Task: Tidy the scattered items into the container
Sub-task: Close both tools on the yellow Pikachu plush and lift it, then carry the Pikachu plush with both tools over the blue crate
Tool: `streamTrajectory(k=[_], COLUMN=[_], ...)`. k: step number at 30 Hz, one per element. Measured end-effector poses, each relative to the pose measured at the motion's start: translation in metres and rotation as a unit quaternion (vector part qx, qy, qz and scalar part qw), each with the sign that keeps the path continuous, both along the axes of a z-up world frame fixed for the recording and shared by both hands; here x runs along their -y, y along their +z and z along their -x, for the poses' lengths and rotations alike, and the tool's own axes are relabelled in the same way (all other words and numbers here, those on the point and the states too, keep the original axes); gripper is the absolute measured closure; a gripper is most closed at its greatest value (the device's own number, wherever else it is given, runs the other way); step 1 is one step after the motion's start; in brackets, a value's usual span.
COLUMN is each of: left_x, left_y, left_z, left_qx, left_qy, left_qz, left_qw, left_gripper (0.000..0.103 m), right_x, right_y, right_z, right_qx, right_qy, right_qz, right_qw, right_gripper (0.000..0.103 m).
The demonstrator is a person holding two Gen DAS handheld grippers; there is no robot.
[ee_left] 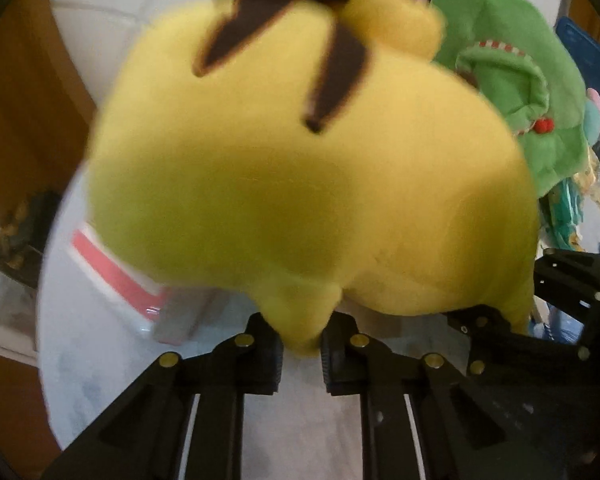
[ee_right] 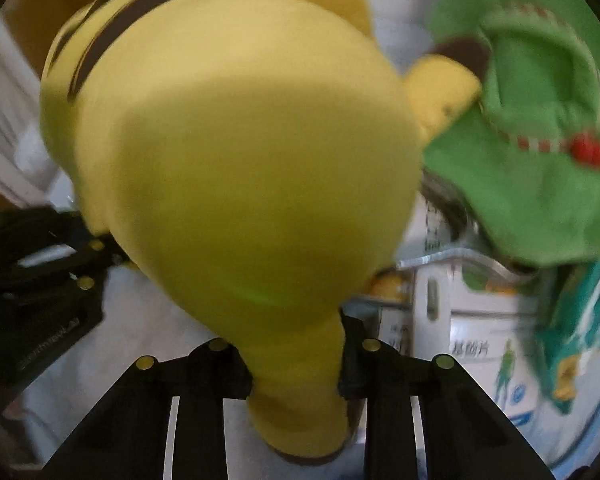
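A big yellow plush toy (ee_left: 300,192) with brown stripes fills the left wrist view. My left gripper (ee_left: 302,344) is shut on a small yellow limb at its underside. The same yellow plush toy (ee_right: 252,168) fills the right wrist view, where my right gripper (ee_right: 296,364) is shut on another yellow limb. Both grippers hold it in the air. A green plush toy (ee_left: 512,80) lies to the right in the pile of a container whose pale wall (ee_right: 480,332) shows in the right wrist view. The green plush (ee_right: 540,128) shows there too.
A white and pink object (ee_left: 116,276) lies on the white round table (ee_left: 100,380) at the left. The right gripper's black body (ee_left: 540,320) shows at the right. The left gripper's black body (ee_right: 40,280) shows at the left. Teal patterned fabric (ee_right: 572,340) hangs over the container.
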State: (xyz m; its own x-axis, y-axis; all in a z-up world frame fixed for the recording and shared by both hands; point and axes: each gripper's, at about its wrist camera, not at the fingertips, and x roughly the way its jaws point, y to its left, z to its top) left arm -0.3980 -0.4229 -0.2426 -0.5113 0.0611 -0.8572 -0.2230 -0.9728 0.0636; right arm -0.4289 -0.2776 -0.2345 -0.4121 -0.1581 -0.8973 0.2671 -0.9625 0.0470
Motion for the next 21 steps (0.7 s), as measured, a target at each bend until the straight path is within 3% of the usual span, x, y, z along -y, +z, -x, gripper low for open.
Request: streamTrajectory(k=[3, 12, 14, 17, 21], left_x=[0.004, 0.003, -0.010, -0.027, -0.052], left_y=[0.028, 0.125, 0.143, 0.172, 0.201], left_z=[-0.013, -0.049, -0.047, -0.054, -0.074], left_qx=[-0.037, -0.102, -0.105, -0.123, -0.146], left_qy=[0.005, -0.008, -0.010, -0.015, -0.018], left_qz=[-0.001, -0.031, -0.041, -0.042, -0.052], left_qw=[0.9993, 0.9943, 0.9935, 0.9915, 0.9878], left_gripper=[0.089, 0.089, 0.089, 0.089, 0.089], right_x=[0.003, -0.008, 0.016, 0.002, -0.013], right_y=[0.035, 0.139, 0.124, 0.127, 0.170], right_z=[-0.017, -0.055, -0.057, -0.080, -0.105], right_qx=[-0.064, -0.162, -0.167, -0.184, -0.211], right_qy=[0.007, 0.006, 0.000, -0.004, -0.006], right_qz=[0.007, 0.034, 0.044, 0.041, 0.036], right_qw=[0.998, 0.986, 0.985, 0.982, 0.977], right_gripper=[0.078, 0.078, 0.078, 0.078, 0.078])
